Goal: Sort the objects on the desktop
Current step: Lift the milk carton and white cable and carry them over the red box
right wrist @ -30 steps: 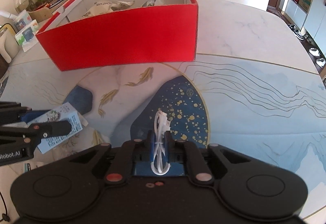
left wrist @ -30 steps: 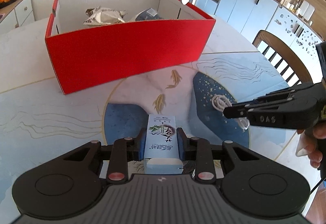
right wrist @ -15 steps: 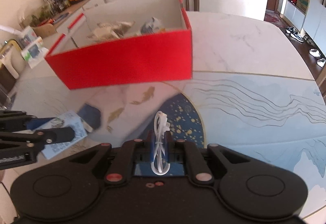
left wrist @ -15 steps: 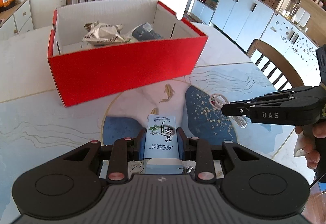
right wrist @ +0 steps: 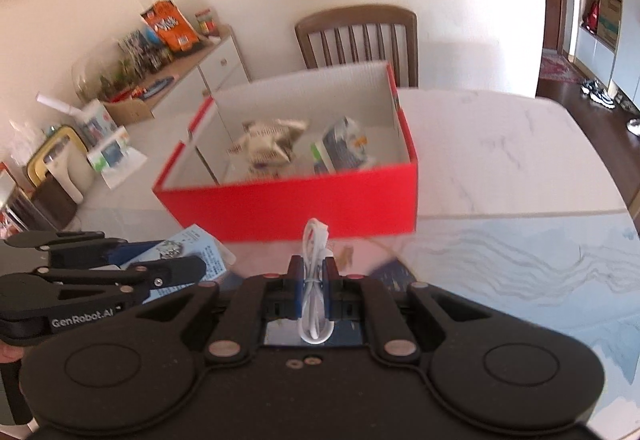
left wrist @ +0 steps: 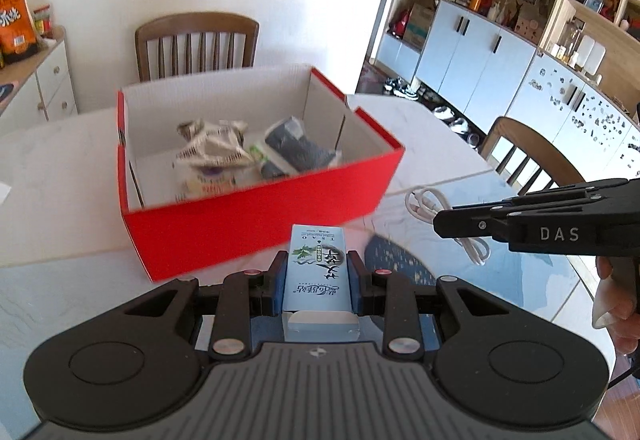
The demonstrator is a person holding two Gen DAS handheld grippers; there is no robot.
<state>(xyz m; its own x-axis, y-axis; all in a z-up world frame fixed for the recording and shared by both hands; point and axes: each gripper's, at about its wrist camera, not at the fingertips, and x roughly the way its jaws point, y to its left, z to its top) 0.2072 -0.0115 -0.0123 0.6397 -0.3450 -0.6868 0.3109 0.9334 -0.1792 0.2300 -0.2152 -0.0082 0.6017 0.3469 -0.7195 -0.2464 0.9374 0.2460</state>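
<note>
My left gripper (left wrist: 318, 260) is shut on a light blue carton (left wrist: 316, 280) with dark lettering and holds it in the air in front of the red cardboard box (left wrist: 260, 216). My right gripper (right wrist: 313, 264) is shut on a coiled white cable (right wrist: 314, 240), also lifted off the table just before the red box (right wrist: 300, 208). In the left wrist view the right gripper (left wrist: 440, 224) comes in from the right with the cable (left wrist: 424, 202) hanging from its tip. Inside the box lie a crumpled wrapper (left wrist: 212, 152) and a dark pouch (left wrist: 296, 148).
The box stands on a marble-patterned table (right wrist: 500, 160). Wooden chairs (left wrist: 196, 44) stand behind the table and at its right side (left wrist: 528, 156). A sideboard (right wrist: 168, 72) with snack bags runs along the left wall. A person's hand (left wrist: 616, 304) grips the right tool.
Both grippers have risen off the table with the carton and the cable still clamped. The views have tilted up, so the inside of the red box now shows.
</note>
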